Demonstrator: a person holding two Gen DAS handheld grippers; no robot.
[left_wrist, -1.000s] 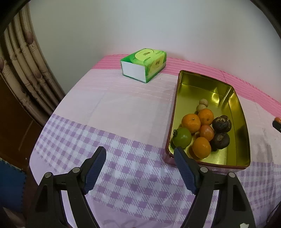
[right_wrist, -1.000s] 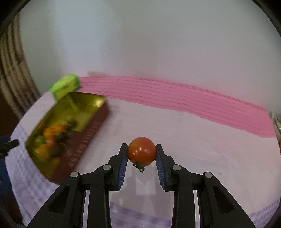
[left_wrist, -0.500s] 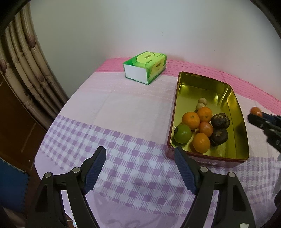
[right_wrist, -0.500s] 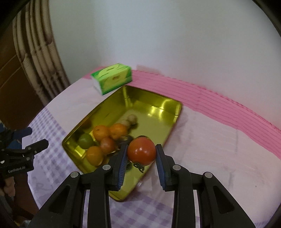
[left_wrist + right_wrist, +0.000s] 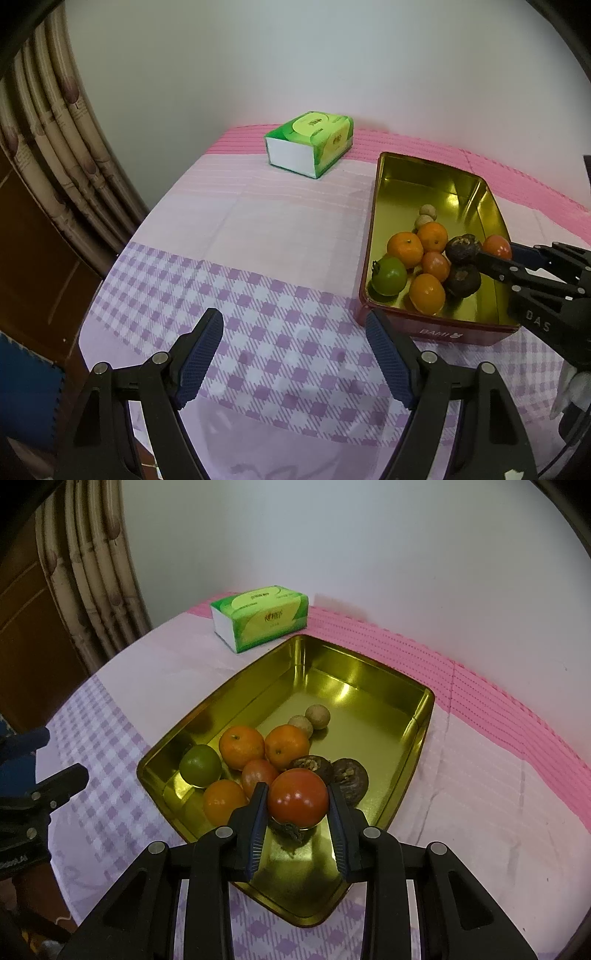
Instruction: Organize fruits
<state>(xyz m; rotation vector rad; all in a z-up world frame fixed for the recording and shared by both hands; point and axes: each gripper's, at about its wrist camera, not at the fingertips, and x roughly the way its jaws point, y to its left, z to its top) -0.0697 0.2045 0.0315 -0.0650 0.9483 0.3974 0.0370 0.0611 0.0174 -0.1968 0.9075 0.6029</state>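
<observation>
The right gripper (image 5: 297,803) has its two blue-padded fingers closed tight on a red tomato (image 5: 297,800), one pad pressed to each side, the green stalk hanging below. It holds the tomato above the near end of a gold metal tin (image 5: 421,716), just over the fruit already lying inside.

In the tin, directly beyond the held tomato, sit two dark, rough-skinned fruits (image 5: 349,775) side by side. To their left lies a smaller red tomato (image 5: 258,773), with three oranges (image 5: 242,746) around it and a green fruit (image 5: 200,765) at the far left. Two small tan round fruits (image 5: 317,716) rest further back. The far half of the tin is bare gold metal.

The left gripper (image 5: 293,356) hangs over the table with its fingers spread wide and nothing between them, below it only the purple-and-white checked cloth (image 5: 258,314). The tin stands just to its right, with a red outer wall.

Beyond the tin, near the white wall (image 5: 332,535), a green tissue pack (image 5: 260,616) lies on the pink part of the cloth. A patterned curtain (image 5: 92,572) hangs at the left.
</observation>
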